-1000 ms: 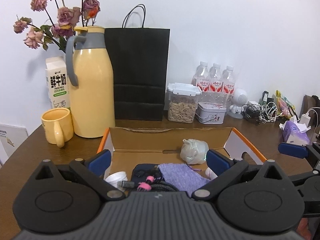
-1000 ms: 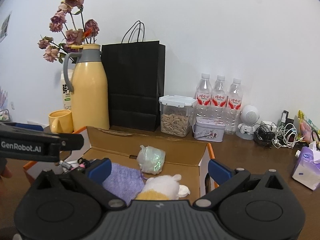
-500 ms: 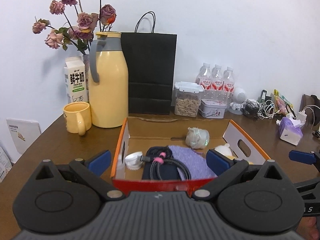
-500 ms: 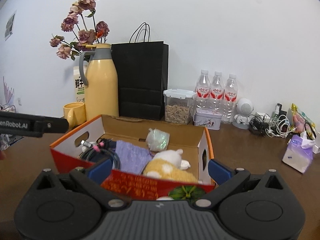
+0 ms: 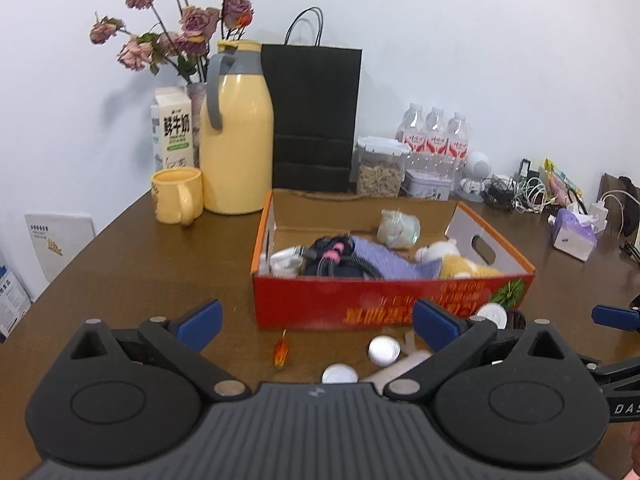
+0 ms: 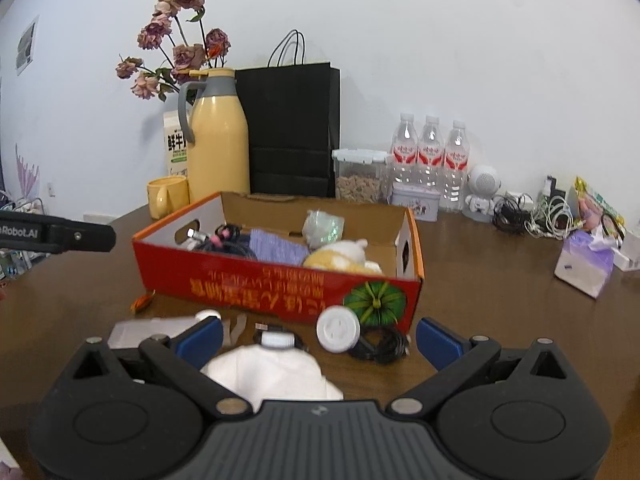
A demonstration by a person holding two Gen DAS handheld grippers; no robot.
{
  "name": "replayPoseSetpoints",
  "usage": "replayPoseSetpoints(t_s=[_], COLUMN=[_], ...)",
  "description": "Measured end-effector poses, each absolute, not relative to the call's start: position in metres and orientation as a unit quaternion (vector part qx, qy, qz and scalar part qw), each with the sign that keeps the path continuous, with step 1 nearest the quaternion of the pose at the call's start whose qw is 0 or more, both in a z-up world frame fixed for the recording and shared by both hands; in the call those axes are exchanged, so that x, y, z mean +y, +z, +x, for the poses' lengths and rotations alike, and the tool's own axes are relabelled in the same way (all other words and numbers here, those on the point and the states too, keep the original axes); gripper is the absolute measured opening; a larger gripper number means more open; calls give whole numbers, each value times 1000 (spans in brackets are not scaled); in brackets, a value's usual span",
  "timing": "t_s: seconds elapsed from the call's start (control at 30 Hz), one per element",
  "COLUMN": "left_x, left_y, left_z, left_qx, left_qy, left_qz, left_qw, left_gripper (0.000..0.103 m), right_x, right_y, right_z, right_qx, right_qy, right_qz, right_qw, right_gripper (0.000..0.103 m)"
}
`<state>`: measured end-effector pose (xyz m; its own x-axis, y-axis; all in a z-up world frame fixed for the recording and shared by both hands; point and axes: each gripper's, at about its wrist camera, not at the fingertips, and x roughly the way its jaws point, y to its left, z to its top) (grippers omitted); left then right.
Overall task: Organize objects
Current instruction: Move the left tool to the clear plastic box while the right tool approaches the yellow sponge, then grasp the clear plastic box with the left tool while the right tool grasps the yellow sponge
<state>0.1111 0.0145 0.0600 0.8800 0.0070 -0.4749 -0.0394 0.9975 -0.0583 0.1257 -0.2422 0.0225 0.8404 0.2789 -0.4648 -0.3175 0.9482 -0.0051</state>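
Observation:
A red cardboard box [image 5: 384,300] [image 6: 256,284] sits mid-table, holding black cables [image 5: 336,258], a purple cloth [image 6: 276,249], a plush toy [image 6: 340,256] and a crumpled bag [image 6: 323,226]. Loose items lie on the table in front of it: a small orange piece [image 5: 281,351], white round caps [image 5: 384,349], a white round disc [image 6: 338,329], a black cable coil [image 6: 380,346], a white cloth [image 6: 272,376]. My left gripper [image 5: 316,322] is open and empty, held back from the box. My right gripper [image 6: 319,338] is open above the loose items.
Behind the box stand a yellow jug [image 5: 236,136], yellow mug [image 5: 176,196], milk carton [image 5: 172,136], black paper bag [image 5: 316,116], snack jar [image 5: 378,168], tin and water bottles [image 6: 430,156]. Cables [image 6: 532,216] and a tissue pack [image 6: 584,264] lie right.
Both grippers have pulled back from over the box toward the near table edge. The box front and the loose items before it have come into view. Both stay open.

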Motion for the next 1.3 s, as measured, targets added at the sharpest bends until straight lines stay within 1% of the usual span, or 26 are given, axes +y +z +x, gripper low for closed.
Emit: replayPoseSetpoints(t_s=[0.33, 0.37, 0.43, 0.5, 0.53, 0.6, 0.7, 0.9, 1.17, 1.23, 1.27, 1.3], left_x=[29, 30, 32, 33, 33, 34, 36, 39, 37, 37, 37, 37], left_y=[33, 30, 26, 22, 20, 17, 15, 14, 11, 11, 11, 11], left_z=[89, 88, 86, 85, 85, 85, 84, 84, 85, 85, 85, 85], left_qx=[276, 280, 287, 291, 294, 298, 300, 301, 306, 306, 306, 306], left_qy=[25, 27, 27, 27, 27, 27, 27, 25, 21, 21, 22, 22], left_qz=[-48, -49, -51, -52, -52, -53, -56, -61, -64, -64, -64, -64], left_qw=[960, 958, 956, 955, 954, 953, 952, 951, 950, 950, 950, 950], left_gripper=[103, 103, 103, 103, 103, 103, 103, 103, 103, 103, 103, 103], right_x=[-243, -240, -235, -230, -227, -222, -215, -205, -201, -202, -203, -202], right_y=[-12, -15, -19, -21, -22, -22, -26, -29, -32, -32, -33, -34], right_z=[109, 108, 106, 106, 106, 109, 116, 117, 118, 118, 119, 119], right_qx=[282, 285, 289, 292, 293, 296, 306, 306, 311, 315, 320, 319], right_qy=[173, 176, 184, 192, 196, 200, 203, 212, 223, 232, 242, 245], right_qz=[-46, -48, -50, -49, -48, -45, -41, -41, -33, -23, -14, -12], right_qw=[942, 941, 938, 936, 935, 933, 929, 927, 923, 920, 916, 915], right_gripper=[103, 101, 93, 82, 78, 58, 45, 41, 40, 34, 26, 22])
